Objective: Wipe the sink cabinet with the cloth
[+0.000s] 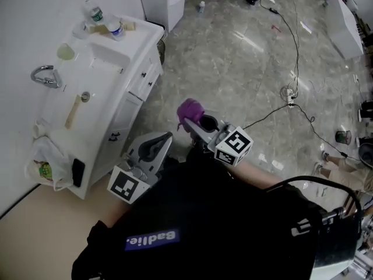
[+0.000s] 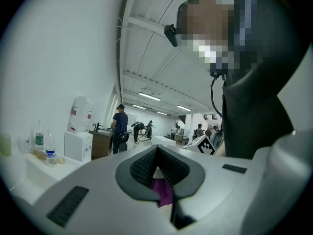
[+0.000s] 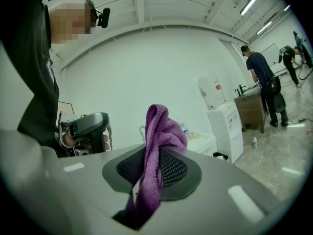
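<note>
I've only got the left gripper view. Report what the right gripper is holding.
Observer: The right gripper is shut on a purple cloth, which bunches up above its jaws.
Operator: Place the sink cabinet for me.
Observer: In the head view the white sink cabinet stands at upper left against the wall. The cloth is well clear of it, not touching.
Operator: Tell me what sits on its near end.
Observer: A white plastic bag lies at the countertop's near end.

A bottle stands upright; cables trail across the marble floor.
</note>
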